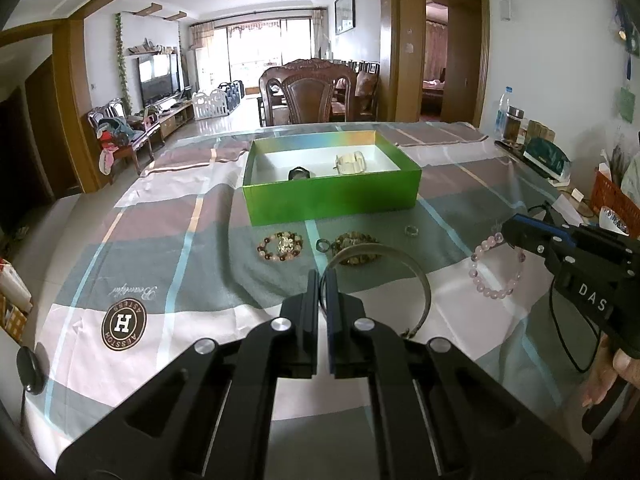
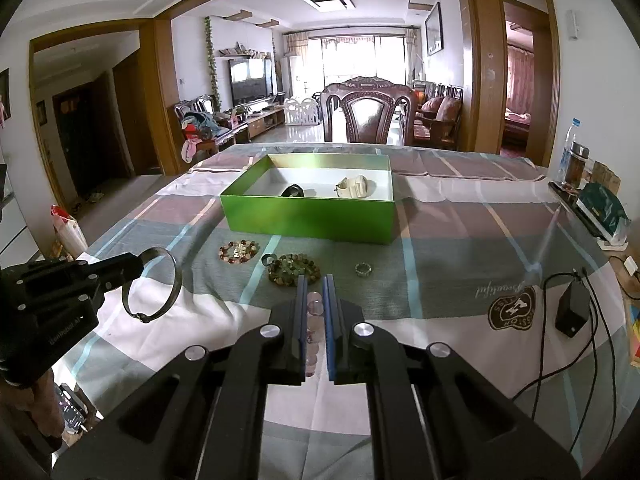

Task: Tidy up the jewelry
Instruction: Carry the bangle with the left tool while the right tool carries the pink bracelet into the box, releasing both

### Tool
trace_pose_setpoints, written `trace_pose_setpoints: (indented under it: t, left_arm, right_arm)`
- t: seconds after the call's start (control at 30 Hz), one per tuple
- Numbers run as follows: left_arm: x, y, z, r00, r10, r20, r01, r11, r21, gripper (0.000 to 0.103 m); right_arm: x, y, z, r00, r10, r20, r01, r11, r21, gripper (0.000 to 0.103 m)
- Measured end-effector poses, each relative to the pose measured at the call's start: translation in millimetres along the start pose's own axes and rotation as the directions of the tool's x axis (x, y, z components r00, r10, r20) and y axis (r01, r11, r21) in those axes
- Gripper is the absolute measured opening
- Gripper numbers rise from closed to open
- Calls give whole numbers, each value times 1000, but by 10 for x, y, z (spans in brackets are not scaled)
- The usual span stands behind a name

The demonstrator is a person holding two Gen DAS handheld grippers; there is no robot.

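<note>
My left gripper [image 1: 322, 276] is shut on a thin silver bangle [image 1: 420, 276], which curves off to the right of the fingertips. The right wrist view shows this gripper [image 2: 140, 265] holding the bangle [image 2: 176, 280] above the cloth. My right gripper [image 2: 314, 280] is shut on a pink bead bracelet [image 2: 316, 306]; in the left wrist view the bracelet [image 1: 496, 268] hangs from its tip [image 1: 507, 232]. An open green box [image 1: 332, 196] holds a black piece [image 1: 298, 174] and a white watch-like piece [image 1: 352, 162]. In front of the box lie a pink-brown bead bracelet [image 1: 280, 246], a green-brown bead bracelet [image 1: 356, 242], a dark ring [image 1: 322, 245] and a silver ring [image 1: 411, 231].
A checked cloth [image 1: 180, 240] covers the table. A black adapter with cables [image 2: 572, 312] lies at the right. Bottles [image 1: 508, 116], a dark green pouch [image 1: 548, 158] and an orange basket [image 1: 616, 196] line the right edge. A carved chair [image 1: 308, 92] stands beyond the far edge.
</note>
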State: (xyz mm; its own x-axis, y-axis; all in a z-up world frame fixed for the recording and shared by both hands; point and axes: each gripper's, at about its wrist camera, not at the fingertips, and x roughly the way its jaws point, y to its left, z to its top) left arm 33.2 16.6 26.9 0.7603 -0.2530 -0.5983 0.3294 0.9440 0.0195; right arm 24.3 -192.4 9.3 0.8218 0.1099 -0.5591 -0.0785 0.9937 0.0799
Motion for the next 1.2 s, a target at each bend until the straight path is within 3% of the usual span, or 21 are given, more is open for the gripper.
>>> trace_pose_setpoints:
  t: [0.6,0.97,1.2]
  left_arm:
    - [265,7,59,999,-18,-43,18,1000,-1,4]
    - [666,176,865,1000,-20,-24,20,1000,-6,4]
    - [1168,283,1435,999,-13,-36,13,1000,-17,4]
  right_arm:
    - [242,-55,72,1000,12,-19,-12,1000,3,8]
    - [515,-95,823,998,-3,59,7,998,-64,8]
    - [976,-234,1368,998,34,55,-32,999,-31,8]
